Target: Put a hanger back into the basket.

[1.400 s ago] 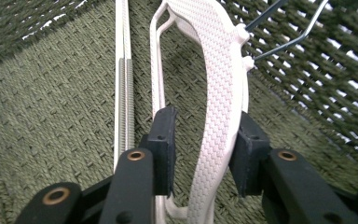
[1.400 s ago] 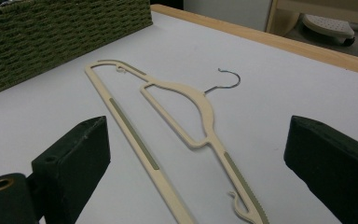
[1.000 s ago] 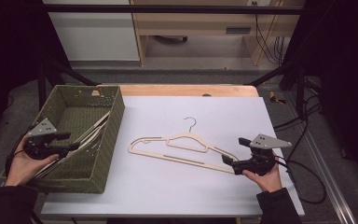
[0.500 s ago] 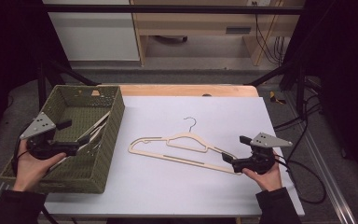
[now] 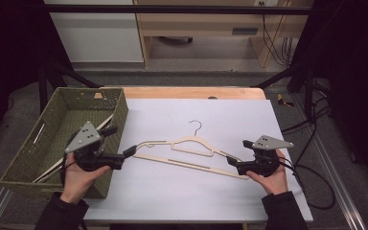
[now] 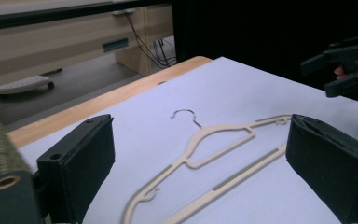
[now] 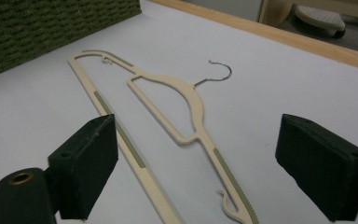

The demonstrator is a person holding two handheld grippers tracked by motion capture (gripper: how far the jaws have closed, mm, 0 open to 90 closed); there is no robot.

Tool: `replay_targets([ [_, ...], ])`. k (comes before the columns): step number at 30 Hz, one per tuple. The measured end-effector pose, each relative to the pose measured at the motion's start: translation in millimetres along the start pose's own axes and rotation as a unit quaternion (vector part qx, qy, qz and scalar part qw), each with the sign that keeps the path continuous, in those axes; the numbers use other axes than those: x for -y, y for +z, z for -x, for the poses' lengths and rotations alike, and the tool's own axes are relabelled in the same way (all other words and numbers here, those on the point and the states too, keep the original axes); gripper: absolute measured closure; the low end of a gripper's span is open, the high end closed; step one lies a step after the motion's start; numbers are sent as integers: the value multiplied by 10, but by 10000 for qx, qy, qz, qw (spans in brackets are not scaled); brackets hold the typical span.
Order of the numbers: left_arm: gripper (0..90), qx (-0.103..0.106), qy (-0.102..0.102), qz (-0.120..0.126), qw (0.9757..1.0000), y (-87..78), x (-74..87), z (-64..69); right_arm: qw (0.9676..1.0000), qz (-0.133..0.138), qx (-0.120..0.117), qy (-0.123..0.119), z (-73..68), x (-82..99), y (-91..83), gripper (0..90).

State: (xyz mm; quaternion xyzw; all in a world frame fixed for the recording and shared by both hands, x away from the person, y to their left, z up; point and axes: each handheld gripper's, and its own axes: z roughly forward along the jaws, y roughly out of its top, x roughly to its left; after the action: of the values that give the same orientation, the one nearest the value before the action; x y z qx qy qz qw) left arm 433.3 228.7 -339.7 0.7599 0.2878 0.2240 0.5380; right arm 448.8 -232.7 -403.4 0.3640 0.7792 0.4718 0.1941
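A cream plastic hanger lies flat on the white table sheet, hook pointing away from me. My left gripper hovers at the hanger's left end; its jaws have just been opening and stand wide, pressing on nothing. In the left gripper view the hanger runs between and beyond the jaws of that gripper. My right gripper sits at the hanger's right end; its jaws have just been closing a little but stay apart. In the right gripper view the hanger lies low between that gripper's spread jaws, untouched.
A green woven basket stands at the table's left with other cream hangers inside; its wall shows in the right gripper view. A wooden strip edges the table's far side. Cables trail off right.
My left gripper has swung right from above the basket to the hanger's left end, with its jaws spread wider. The right hand has stayed put and the hanger has not shifted.
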Motion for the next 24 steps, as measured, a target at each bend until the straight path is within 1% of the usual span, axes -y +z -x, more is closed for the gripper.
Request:
replay_targets([
  [2, 80, 53, 1, -25, 10000, 96, 30, 68, 9999, -90, -14, -53, 8, 0, 38, 172],
  [5, 80, 214, -16, -113, 9997, 223, 87, 154, 9997, -216, 1, -70, 24, -1, 110, 216],
  [6, 80, 284, -3, -153, 9995, 285, 126, 194, 9997, -243, -24, -72, 37, -2, 129, 229],
  [7, 80, 305, -3, -197, 9993, 322, 153, 215, 9996, -291, -45, -56, 61, -4, 167, 244],
  [9, 80, 316, 15, -240, 9992, 379, 195, 240, 9994, -332, -9, -56, 88, -7, 215, 261],
  [10, 79, 310, 4, -310, 9990, 416, 226, 253, 9993, -357, -37, -64, 100, -9, 236, 264],
  [14, 77, 348, -52, -410, 9985, 493, 316, 269, 9986, -515, -52, -132, 144, -1, 361, 297],
  [16, 77, 327, -35, -467, 9984, 518, 357, 272, 9979, -628, -92, -115, 158, 16, 416, 325],
  [17, 77, 327, -38, -491, 9983, 527, 373, 269, 9974, -702, -100, -87, 160, 27, 450, 346],
  [20, 77, 371, -115, -572, 9976, 570, 412, 262, 9958, -892, -155, -162, 193, 55, 550, 389],
  [21, 77, 376, -130, -584, 9975, 579, 418, 262, 9949, -973, -168, -191, 204, 67, 590, 420],
  [24, 77, 413, -127, -658, 9969, 615, 445, 276, 9917, -1236, -187, -308, 234, 109, 716, 461],
])
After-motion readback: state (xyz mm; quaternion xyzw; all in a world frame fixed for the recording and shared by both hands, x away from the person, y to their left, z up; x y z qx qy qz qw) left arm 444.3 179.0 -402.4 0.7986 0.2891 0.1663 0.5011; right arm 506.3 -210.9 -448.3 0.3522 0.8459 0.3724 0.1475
